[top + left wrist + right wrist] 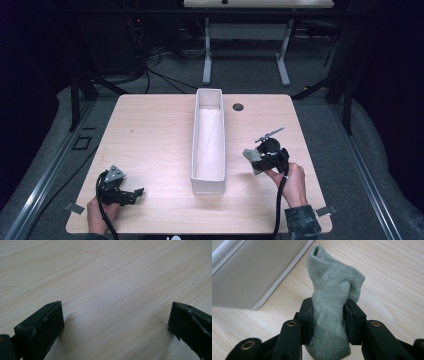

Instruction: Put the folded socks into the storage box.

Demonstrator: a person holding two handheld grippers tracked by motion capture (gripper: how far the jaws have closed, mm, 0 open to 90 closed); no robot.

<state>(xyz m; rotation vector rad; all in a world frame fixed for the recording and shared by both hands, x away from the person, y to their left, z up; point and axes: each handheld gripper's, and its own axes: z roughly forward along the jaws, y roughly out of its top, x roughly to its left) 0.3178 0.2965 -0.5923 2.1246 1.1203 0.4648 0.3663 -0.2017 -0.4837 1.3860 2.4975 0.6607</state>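
Observation:
A grey-green sock is pinched between the jaws of my right gripper, which is shut on it; the sock's open cuff sticks up past the jaws. From above, that gripper sits right of the long white bin, with the sock bunched at its tip, lifted a little off the table. My left gripper rests at the table's near left, its jaws wide apart. In the left gripper view its fingers frame bare wood, with nothing between them.
The narrow white bin runs down the middle of the light wooden table, its corner close to the sock. A dark round grommet lies near the far edge. Beyond the table stands another desk's frame.

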